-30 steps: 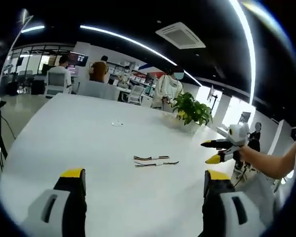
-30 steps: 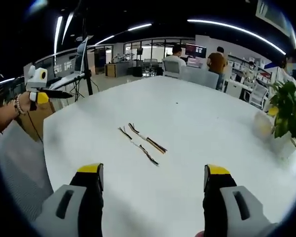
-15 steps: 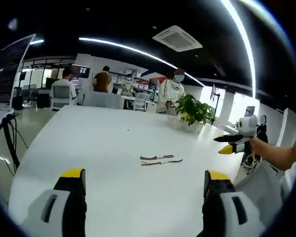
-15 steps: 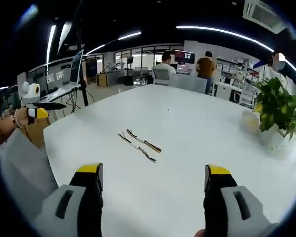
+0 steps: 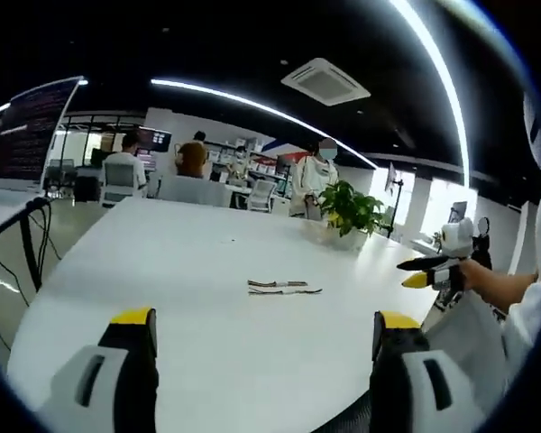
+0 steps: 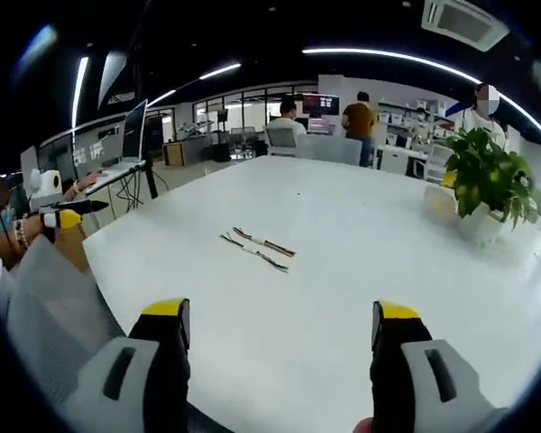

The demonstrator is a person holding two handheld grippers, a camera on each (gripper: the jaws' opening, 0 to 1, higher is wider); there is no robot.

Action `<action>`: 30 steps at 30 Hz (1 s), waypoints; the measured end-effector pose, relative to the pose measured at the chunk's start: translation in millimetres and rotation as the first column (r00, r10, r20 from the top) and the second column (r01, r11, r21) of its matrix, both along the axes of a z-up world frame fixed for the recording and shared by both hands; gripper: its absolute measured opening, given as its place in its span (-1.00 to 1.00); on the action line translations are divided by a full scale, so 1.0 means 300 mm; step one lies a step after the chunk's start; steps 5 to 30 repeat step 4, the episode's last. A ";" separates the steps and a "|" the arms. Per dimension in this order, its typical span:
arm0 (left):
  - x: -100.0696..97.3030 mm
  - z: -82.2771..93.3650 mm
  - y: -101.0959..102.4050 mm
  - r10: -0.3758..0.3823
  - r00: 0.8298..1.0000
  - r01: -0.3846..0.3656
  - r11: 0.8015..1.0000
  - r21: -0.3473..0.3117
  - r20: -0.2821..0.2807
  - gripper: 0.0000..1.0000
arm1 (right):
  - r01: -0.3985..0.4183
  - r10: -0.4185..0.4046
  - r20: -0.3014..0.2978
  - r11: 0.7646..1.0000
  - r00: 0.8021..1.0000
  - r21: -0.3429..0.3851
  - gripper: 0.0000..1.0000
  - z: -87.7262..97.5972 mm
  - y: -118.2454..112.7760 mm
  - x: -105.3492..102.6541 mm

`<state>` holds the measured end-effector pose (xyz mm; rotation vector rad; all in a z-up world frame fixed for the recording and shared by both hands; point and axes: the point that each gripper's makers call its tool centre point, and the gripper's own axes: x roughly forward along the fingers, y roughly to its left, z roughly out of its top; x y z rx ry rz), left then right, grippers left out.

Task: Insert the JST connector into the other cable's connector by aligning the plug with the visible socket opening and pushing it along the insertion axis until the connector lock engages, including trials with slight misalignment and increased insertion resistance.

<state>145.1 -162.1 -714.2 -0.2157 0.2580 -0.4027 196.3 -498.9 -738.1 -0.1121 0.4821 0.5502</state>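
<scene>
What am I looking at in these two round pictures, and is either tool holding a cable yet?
There is no robot arm here. A person holds a two-jaw tool in each hand, and a fisheye camera rides on each, looking forward along its jaws. In the left gripper view, the left tool shows its yellow-tipped jaws rising from the bottom, spread apart with nothing between them. The right gripper view shows the same for the right tool. Each tool also appears at the edge of the other's view, held by a hand. On the white table lie two short cables, side by side, untouched. A potted plant stands near the table's far edge. People sit and stand in the office behind. Nothing is held yet.
</scene>
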 end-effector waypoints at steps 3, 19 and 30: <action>-0.032 -0.015 -0.034 -0.012 1.000 0.012 1.000 -0.009 -0.007 0.98 | -0.003 0.003 -0.012 1.000 1.000 0.014 0.62 -0.010 0.000 -0.029; -0.039 -0.018 -0.042 -0.014 1.000 0.014 1.000 -0.011 -0.007 0.98 | 0.000 0.001 -0.017 1.000 1.000 0.017 0.62 -0.015 0.001 -0.035; -0.039 -0.018 -0.042 -0.014 1.000 0.014 1.000 -0.011 -0.007 0.98 | 0.000 0.001 -0.017 1.000 1.000 0.017 0.62 -0.015 0.001 -0.035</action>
